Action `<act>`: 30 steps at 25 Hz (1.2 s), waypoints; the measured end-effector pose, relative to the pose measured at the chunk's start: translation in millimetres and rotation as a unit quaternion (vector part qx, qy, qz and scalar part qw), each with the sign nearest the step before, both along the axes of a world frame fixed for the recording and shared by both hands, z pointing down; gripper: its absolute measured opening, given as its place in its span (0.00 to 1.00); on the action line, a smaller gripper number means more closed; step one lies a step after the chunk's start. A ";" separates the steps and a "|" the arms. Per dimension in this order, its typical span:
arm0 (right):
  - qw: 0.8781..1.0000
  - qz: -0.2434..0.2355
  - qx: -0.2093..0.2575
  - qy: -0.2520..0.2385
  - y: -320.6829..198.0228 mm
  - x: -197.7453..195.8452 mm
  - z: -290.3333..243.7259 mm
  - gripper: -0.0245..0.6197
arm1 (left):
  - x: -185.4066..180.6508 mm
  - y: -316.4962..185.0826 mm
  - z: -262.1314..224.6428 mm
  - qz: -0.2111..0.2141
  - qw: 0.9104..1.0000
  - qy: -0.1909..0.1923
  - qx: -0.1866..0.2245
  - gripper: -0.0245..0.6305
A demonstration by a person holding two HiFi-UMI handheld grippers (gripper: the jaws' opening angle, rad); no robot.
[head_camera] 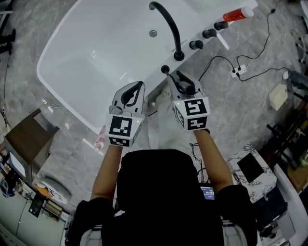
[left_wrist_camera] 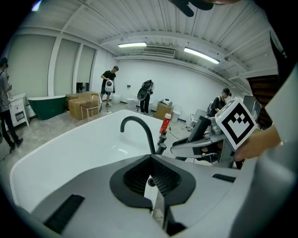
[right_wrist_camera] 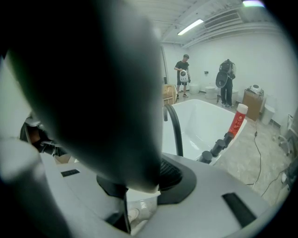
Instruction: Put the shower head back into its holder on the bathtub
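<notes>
The white bathtub [head_camera: 91,57] lies ahead, with a black curved faucet [head_camera: 168,24] and three black knobs [head_camera: 209,33] on its near rim. A small round black holder [head_camera: 165,69] sits on that rim, left of the faucet base. My right gripper [head_camera: 180,82] is shut on the black shower head [head_camera: 185,86], whose end is just below the holder. In the right gripper view the shower head [right_wrist_camera: 93,83] is a big dark blur that fills the left. My left gripper [head_camera: 136,89] hovers over the tub rim beside it, shut and holding nothing.
A red bottle [head_camera: 236,14] stands on the tub's far corner past the knobs. Black cables and a white socket strip [head_camera: 239,71] lie on the marble floor to the right. A brown stool [head_camera: 29,139] stands at the left. People stand far off across the room.
</notes>
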State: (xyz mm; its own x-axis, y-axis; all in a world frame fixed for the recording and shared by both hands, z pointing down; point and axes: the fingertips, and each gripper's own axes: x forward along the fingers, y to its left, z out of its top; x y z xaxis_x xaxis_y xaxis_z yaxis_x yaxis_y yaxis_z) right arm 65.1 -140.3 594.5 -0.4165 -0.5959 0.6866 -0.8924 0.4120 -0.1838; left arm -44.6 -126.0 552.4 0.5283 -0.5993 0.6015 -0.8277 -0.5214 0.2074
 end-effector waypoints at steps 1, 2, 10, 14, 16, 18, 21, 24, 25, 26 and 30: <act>1.000 0.001 -0.001 0.000 -0.4 0.8 3.9 0.22 | 0.7 1.1 3.8 0.001 1.000 0.000 0.000 0.06; 1.000 0.001 -0.002 0.000 -0.9 1.3 7.8 0.22 | 1.4 1.8 7.4 0.002 1.000 0.000 0.001 0.06; 1.000 -0.010 -0.008 0.008 -6.1 -2.9 41.0 0.22 | -6.3 5.2 35.9 -0.006 1.000 -0.023 -0.003 0.06; 1.000 -0.016 -0.009 0.012 -10.8 -5.8 56.5 0.22 | -8.8 4.3 50.0 -0.009 1.000 -0.025 -0.011 0.06; 1.000 -0.018 -0.010 0.016 -11.6 -7.6 64.3 0.22 | -9.2 4.1 54.5 -0.010 1.000 -0.024 -0.014 0.06; 1.000 -0.020 -0.011 0.020 -12.9 -10.1 71.2 0.22 | -9.6 3.5 58.1 -0.010 1.000 -0.024 -0.016 0.06; 0.999 -0.027 -0.010 0.027 -14.0 -13.8 80.1 0.23 | -10.5 3.5 64.2 -0.010 0.999 -0.025 -0.017 0.06; 0.999 -0.031 -0.011 0.033 -15.7 -15.3 91.6 0.23 | -13.6 3.3 72.2 -0.011 0.999 -0.025 -0.024 0.06; 0.999 -0.030 -0.011 0.033 -16.7 -15.1 95.6 0.23 | -14.7 2.5 75.0 -0.014 0.999 -0.024 -0.028 0.06; 0.999 -0.029 -0.011 0.033 -17.7 -14.9 99.4 0.23 | -15.7 1.2 77.4 -0.018 0.999 -0.022 -0.031 0.06; 0.999 -0.028 -0.016 0.031 -18.5 -20.5 109.4 0.23 | -16.4 -5.9 82.1 -0.031 0.999 -0.014 -0.036 0.06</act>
